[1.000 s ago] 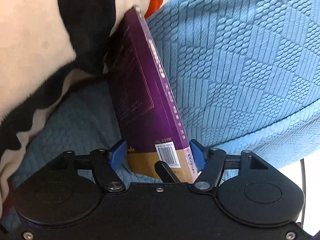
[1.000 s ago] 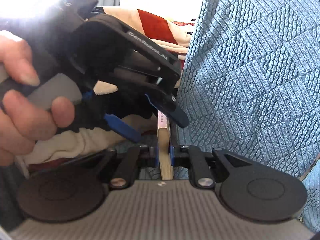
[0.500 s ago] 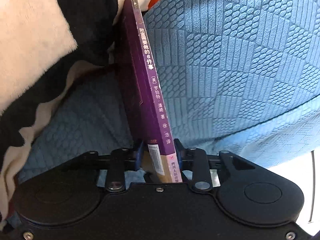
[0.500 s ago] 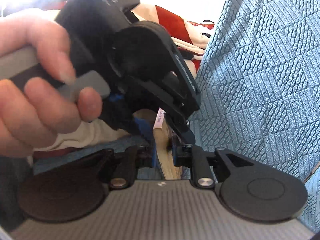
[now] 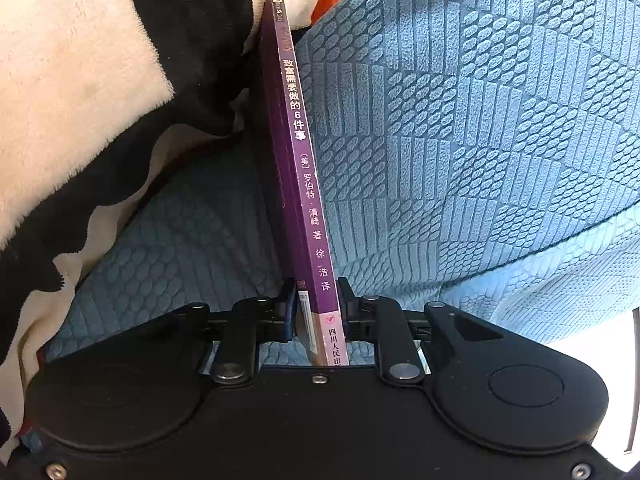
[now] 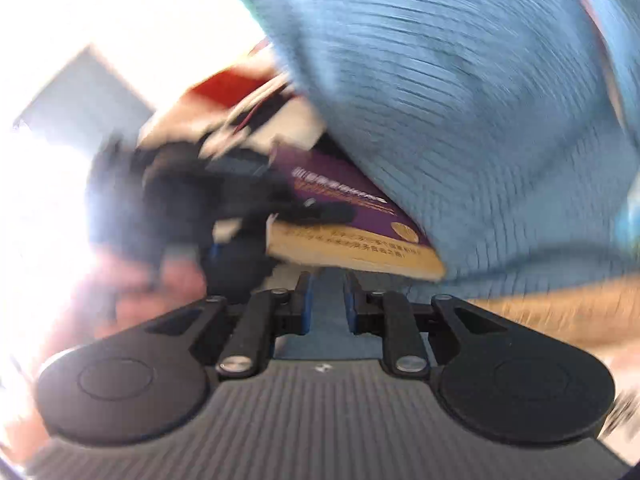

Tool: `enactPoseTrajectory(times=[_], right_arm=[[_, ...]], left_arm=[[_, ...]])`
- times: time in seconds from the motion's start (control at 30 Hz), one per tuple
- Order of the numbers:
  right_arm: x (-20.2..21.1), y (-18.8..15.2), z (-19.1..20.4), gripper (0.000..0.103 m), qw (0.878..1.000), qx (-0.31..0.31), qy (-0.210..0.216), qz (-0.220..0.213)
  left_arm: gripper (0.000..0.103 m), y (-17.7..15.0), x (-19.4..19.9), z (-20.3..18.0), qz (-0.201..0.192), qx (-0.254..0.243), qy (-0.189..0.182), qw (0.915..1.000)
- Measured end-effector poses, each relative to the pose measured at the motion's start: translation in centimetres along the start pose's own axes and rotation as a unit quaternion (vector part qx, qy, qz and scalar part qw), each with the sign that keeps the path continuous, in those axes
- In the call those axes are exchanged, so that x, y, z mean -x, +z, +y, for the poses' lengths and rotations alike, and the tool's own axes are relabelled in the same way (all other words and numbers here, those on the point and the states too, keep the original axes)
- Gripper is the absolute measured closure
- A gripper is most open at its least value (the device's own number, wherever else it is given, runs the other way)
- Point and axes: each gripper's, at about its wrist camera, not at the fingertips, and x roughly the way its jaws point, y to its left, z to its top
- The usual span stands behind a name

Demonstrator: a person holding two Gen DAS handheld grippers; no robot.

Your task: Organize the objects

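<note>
Left wrist view: our left gripper [image 5: 316,312] is closing on the purple book [image 5: 296,160] at its spine end — it stands ahead between blanket [image 5: 80,80] and blue cushion [image 5: 480,140]. Thin, stiff, light, probably slick. Right gripper [image 6: 326,304] — narrow, empty, book just beyond.

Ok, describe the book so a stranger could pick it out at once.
Start at the big blue textured cushion. Standing on edge against its left side, beside a cream and black fleece blanket, is the book, its lower end between the left gripper jaws, which are closing. It is the only purple, hard-edged thing there, with white Chinese lettering down its spine.
</note>
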Motion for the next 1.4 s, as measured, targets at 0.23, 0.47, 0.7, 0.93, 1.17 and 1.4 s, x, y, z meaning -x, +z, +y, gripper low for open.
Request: enactPoseTrajectory(times=[0.23,0.47,0.7,0.93,1.17,1.4], right_arm=[[-2.2,-0.7,-3.2,0.05,0.983,-0.177,0.05,0.005],[-3.7,-2.7,-5.7,0.035,0.926,-0.367,0.079,-0.053],[-6.5,-3.1,-6.5,0.036,0.889,-0.45,0.061,-0.057],[-8.4,-2.3,-6.8,0.036,0.878,-0.474,0.036,-0.062],[-9.9,-1.4,-7.8,0.04,0.89,-0.453,0.01,-0.049],[-10.7,-1.3,-8.0,0.046,0.893,-0.448,0.001,-0.041]], left_arm=[[0.085,0.0,0.0,0.2,0.001,0.004,-0.002,1.0],[0.085,0.0,0.0,0.3,0.001,0.006,-0.004,1.0],[0.085,0.1,0.0,0.3,0.002,0.001,-0.003,1.0],[0.086,0.1,0.1,0.7,0.004,0.01,-0.006,0.9999],[0.087,0.1,0.4,0.6,0.0,0.003,-0.001,1.0],[0.089,0.2,1.0,0.8,-0.008,0.007,-0.004,0.9999]])
